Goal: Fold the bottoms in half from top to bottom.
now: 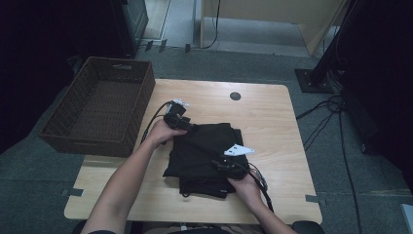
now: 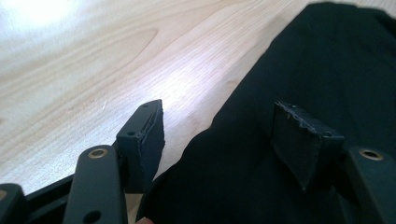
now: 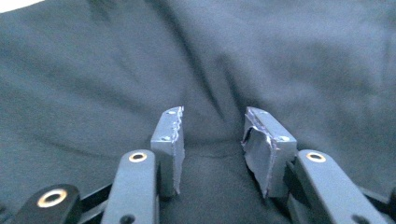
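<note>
Light wood table [image 1: 272, 122] on grey carpet floor [image 1: 44, 161], dark room. Black folded cloth [image 1: 204, 146] near table middle, twd front edge. Brown basket [image 1: 100, 105] off left edge. Left gripper [image 2: 219, 135] wide apart over cloth's far-left corner, nothing pinched. Right gripper [image 3: 212, 140] at near-right part, apart, cloth betw, not squeezed.

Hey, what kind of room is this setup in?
Probably a lab or recording workspace, not a home: a bare wooden table on grey carpet, loose cables trailing past a stand base, and dark curtains.
</note>
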